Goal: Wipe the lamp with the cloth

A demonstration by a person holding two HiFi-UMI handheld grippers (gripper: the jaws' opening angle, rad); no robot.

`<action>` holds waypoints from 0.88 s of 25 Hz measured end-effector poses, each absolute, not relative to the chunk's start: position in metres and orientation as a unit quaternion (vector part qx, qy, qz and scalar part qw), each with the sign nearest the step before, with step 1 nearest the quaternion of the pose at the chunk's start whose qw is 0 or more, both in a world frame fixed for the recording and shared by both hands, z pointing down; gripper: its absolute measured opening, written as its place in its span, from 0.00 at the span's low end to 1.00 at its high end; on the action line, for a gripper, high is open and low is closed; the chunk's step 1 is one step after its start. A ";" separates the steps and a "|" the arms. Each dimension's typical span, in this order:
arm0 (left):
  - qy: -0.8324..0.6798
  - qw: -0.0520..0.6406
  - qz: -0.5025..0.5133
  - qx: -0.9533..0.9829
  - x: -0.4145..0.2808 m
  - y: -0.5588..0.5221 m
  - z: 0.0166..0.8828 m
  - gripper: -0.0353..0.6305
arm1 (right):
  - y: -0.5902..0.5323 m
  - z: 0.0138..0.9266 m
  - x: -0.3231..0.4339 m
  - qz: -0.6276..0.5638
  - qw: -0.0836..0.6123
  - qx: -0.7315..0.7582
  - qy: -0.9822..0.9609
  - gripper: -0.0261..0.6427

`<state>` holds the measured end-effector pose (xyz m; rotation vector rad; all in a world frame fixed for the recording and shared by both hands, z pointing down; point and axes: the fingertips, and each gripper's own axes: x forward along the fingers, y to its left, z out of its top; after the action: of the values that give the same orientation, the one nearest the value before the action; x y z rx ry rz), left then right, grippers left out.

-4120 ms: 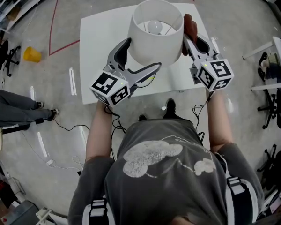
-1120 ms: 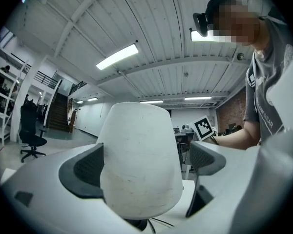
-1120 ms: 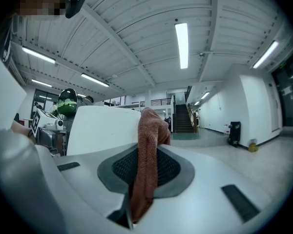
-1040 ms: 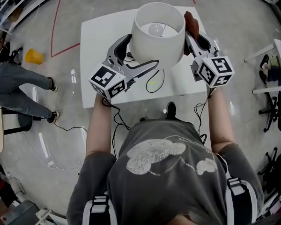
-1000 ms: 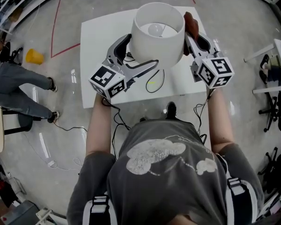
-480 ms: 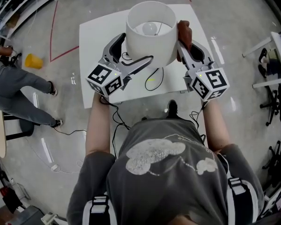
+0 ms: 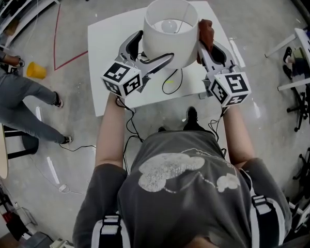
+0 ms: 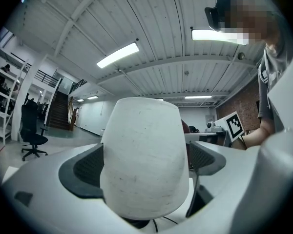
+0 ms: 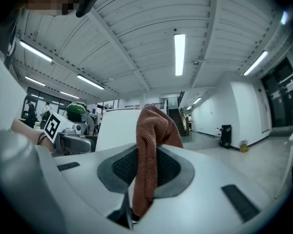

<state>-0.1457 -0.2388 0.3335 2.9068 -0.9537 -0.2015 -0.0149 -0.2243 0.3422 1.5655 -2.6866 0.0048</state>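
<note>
A white lamp shade (image 7: pixel 169 27) with its bulb (image 7: pixel 168 26) showing inside stands on the white table (image 7: pixel 106 32). My left gripper (image 7: pixel 150 51) hugs the shade from the left, one jaw on each side of it. In the left gripper view the shade (image 8: pixel 144 150) fills the space between the dark pads (image 8: pixel 83 172). My right gripper (image 7: pixel 206 41) is shut on a reddish-brown cloth (image 7: pixel 205 31), which presses against the shade's right side. In the right gripper view the cloth (image 9: pixel 149 145) hangs pinched between the pads, with the shade (image 9: pixel 116 130) behind it.
A black cable (image 7: pixel 171 82) loops over the table near its front edge. On the floor at the left a yellow object (image 7: pixel 35 70) lies beside a red line. A person's legs (image 7: pixel 20 94) are at the far left; desks and chairs (image 7: pixel 299 50) stand at the right.
The cloth has stayed against the shade's right side and slid a little along it. The left gripper keeps its hold on the shade. The person at the left has walked on.
</note>
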 end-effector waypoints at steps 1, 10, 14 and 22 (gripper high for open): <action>-0.310 0.038 -0.065 0.948 -0.145 -0.239 0.334 0.94 | -0.223 0.343 -0.015 0.002 0.016 0.508 -0.861 0.13; -0.306 0.044 -0.062 0.949 -0.136 -0.247 0.339 0.94 | -0.220 0.346 -0.009 0.003 0.025 0.533 -0.846 0.13; -0.308 0.048 -0.067 0.948 -0.135 -0.250 0.339 0.94 | -0.215 0.348 -0.012 0.004 0.028 0.532 -0.846 0.13; -0.302 0.055 -0.063 0.950 -0.139 -0.249 0.344 0.94 | -0.204 0.347 -0.022 0.007 0.027 0.532 -0.846 0.13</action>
<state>-0.1394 -0.2493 0.3443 2.8832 -0.9173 -0.1908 -0.0224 -0.2041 0.3473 1.6431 -2.6139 0.0209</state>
